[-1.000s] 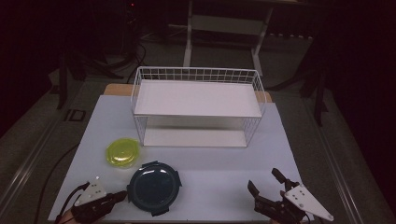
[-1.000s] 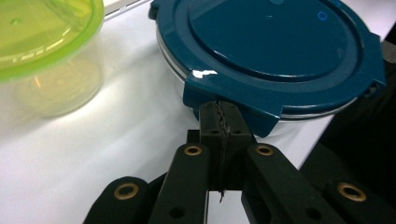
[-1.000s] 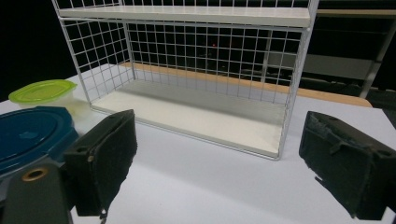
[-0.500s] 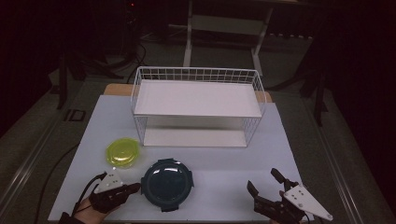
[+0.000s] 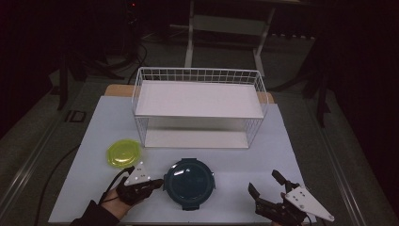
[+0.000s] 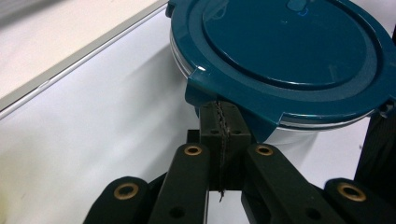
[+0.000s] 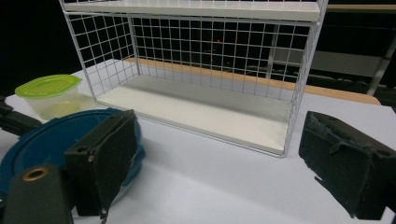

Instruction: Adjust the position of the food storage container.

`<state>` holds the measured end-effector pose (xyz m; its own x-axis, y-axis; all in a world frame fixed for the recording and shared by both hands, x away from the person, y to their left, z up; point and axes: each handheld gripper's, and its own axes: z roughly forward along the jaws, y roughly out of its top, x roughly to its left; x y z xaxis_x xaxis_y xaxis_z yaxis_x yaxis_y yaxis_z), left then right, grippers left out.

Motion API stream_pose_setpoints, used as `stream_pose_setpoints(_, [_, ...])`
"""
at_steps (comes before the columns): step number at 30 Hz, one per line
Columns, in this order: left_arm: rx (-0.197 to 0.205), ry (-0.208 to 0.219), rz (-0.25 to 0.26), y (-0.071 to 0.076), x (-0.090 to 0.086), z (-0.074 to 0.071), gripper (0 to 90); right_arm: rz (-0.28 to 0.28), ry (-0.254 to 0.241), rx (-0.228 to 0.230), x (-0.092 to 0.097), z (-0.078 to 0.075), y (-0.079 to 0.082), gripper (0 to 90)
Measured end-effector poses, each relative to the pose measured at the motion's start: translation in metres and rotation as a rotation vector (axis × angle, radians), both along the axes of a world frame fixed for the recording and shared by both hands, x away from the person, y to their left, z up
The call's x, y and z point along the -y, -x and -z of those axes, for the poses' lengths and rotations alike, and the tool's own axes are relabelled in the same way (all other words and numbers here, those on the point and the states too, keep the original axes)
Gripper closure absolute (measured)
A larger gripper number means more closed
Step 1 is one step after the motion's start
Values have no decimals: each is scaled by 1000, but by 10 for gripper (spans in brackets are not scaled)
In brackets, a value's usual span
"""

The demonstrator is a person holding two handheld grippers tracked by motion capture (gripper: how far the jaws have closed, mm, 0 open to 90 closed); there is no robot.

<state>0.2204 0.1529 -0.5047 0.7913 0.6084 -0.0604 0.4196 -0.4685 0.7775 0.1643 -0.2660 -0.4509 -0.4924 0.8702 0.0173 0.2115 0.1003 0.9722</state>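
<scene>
A round container with a dark blue lid (image 5: pixel 189 182) sits on the white mat near the front edge. My left gripper (image 5: pixel 157 182) lies low on the mat at the container's left side, jaws shut together. In the left gripper view the closed tips (image 6: pixel 222 116) butt against the container (image 6: pixel 289 56) under one of its lid latches, with nothing clamped between them. My right gripper (image 5: pixel 264 182) rests at the front right, jaws wide open and empty. Its own view (image 7: pixel 224 158) has the blue lid (image 7: pixel 46 140) behind the left jaw.
A small container with a yellow-green lid (image 5: pixel 123 153) stands left of the blue one, also seen from the right gripper (image 7: pixel 49 93). A white two-level wire rack (image 5: pixel 197 99) (image 7: pixel 201 60) occupies the back middle of the mat (image 5: pixel 282 146). Dark floor surrounds the table.
The left gripper has slid to the right along the front of the mat, and the blue container has moved right with it. The right gripper has stayed put.
</scene>
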Motion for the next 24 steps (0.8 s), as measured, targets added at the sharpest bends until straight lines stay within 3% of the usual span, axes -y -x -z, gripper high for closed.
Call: stream_pose_setpoints(24, [4,4,74,-13,55,0,889,-7,3,-1,0,1,0,111])
